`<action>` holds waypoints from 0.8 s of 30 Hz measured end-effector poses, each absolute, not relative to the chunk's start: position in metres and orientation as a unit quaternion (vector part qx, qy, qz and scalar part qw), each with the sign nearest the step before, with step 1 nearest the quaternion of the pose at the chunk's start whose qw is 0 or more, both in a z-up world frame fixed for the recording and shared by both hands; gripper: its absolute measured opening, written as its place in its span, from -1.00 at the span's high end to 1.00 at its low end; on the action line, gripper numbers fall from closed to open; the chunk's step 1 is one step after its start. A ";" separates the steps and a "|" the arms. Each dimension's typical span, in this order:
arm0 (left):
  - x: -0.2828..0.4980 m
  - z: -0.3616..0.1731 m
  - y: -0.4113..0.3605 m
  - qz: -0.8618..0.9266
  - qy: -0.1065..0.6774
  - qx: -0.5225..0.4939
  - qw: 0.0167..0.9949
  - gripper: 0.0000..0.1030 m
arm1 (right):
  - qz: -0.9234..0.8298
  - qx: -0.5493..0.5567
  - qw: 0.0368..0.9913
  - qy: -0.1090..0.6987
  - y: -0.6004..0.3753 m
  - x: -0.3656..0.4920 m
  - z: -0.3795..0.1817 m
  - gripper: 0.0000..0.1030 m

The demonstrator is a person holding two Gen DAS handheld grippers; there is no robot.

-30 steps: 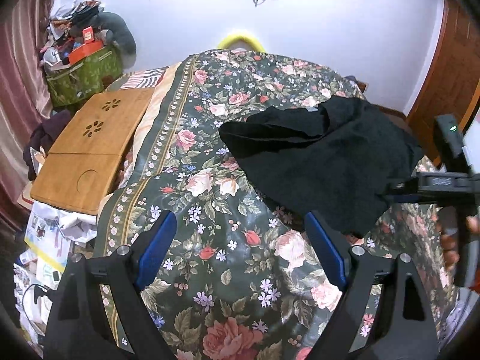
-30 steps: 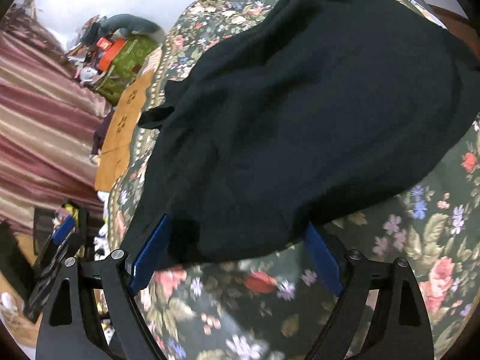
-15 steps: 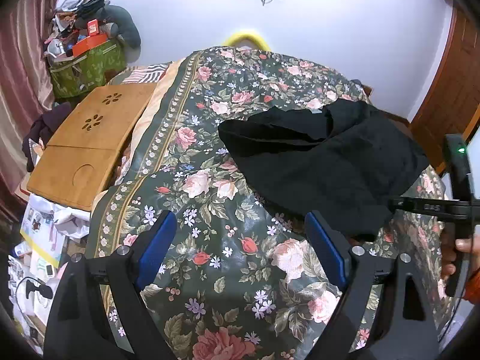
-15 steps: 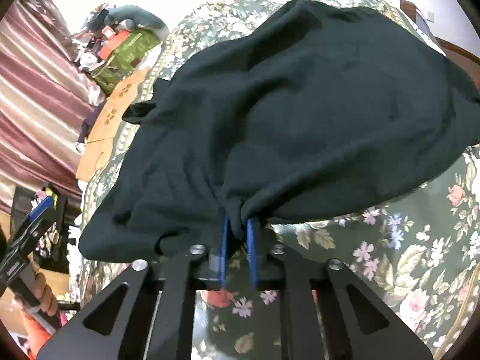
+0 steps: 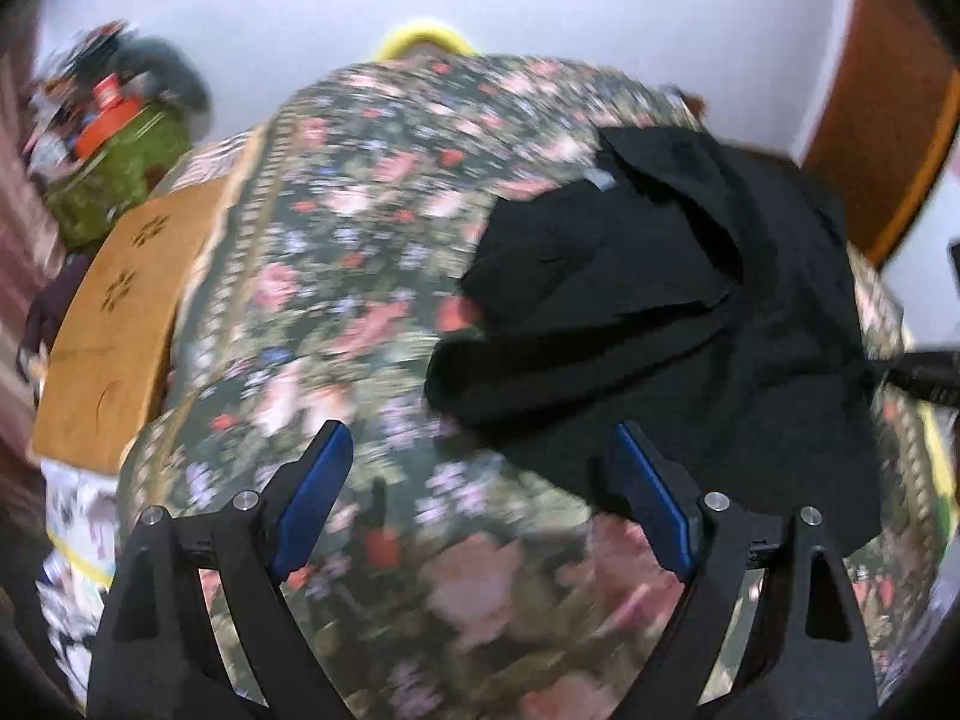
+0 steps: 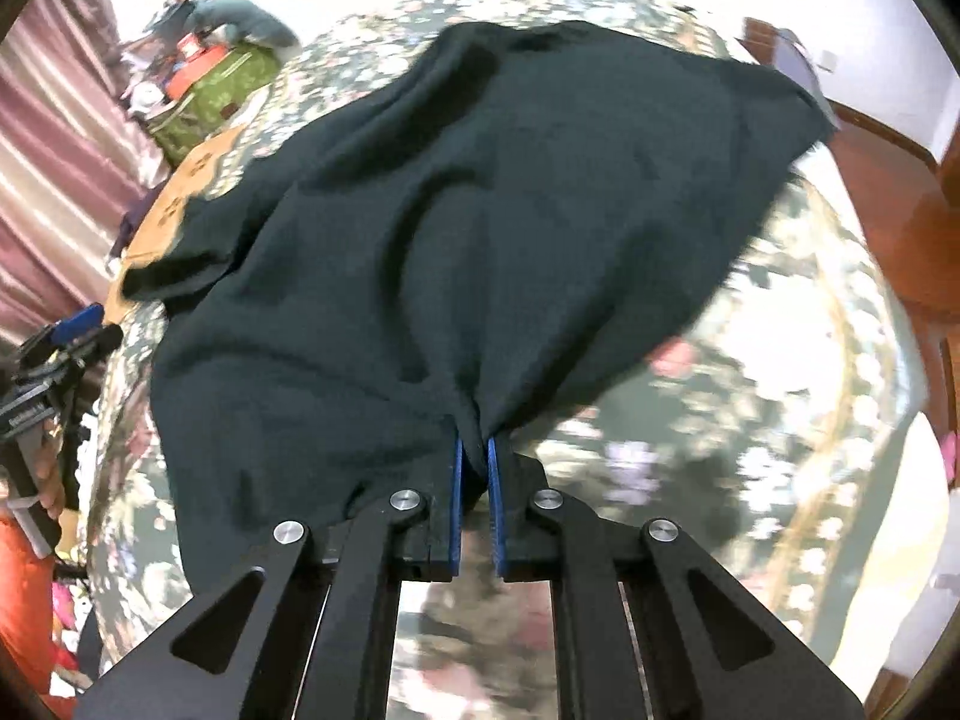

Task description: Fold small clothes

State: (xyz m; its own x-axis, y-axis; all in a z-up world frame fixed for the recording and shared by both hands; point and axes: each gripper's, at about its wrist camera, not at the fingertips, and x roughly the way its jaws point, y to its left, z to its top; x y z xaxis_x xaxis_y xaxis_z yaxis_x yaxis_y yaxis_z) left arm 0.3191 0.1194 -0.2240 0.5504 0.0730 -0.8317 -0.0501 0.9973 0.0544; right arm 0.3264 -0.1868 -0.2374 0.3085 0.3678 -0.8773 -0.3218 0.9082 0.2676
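Two grippers: the right gripper (image 6: 475, 456) pinches the black cotton garment (image 6: 480, 228) on the floral bed (image 5: 336, 276); the left gripper (image 5: 480, 468) is spread wide.

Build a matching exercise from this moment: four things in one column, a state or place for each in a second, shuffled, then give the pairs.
Things
1. left tool
2. right tool
3. black garment
4. wooden lap desk

States or places
A. shut, pinching a bunched fabric edge
B. beside the floral bedspread, at its left edge
C. open, holding nothing
D. spread on the bed, one edge gripped

Pairs: 1-C, 2-A, 3-D, 4-B
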 end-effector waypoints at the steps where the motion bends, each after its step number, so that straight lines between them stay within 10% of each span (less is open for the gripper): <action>1: 0.327 -0.230 0.108 0.036 0.477 0.038 0.878 -0.71 | 0.207 0.020 0.811 0.547 -0.194 0.327 -0.238 0.88; 8: 0.354 -0.234 0.056 0.014 0.444 0.134 0.886 -0.69 | 0.183 0.007 0.817 0.547 -0.216 0.334 -0.241 0.88; 15: 0.363 -0.227 0.045 -0.058 0.453 0.095 0.884 0.88 | 0.182 -0.003 0.817 0.547 -0.211 0.333 -0.249 0.87; 24: 0.364 -0.248 0.127 -0.071 0.530 -0.156 0.830 0.89 | 0.180 -0.008 0.817 0.548 -0.213 0.334 -0.250 0.86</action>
State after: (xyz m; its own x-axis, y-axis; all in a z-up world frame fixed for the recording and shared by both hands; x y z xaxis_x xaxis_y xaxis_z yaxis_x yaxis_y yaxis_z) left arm 0.3637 0.1274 -0.2480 0.4280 -0.2830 -0.8583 -0.0473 0.9414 -0.3340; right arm 0.3336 -0.2128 -0.2501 0.3352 0.2856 -0.8978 -0.3034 0.9349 0.1842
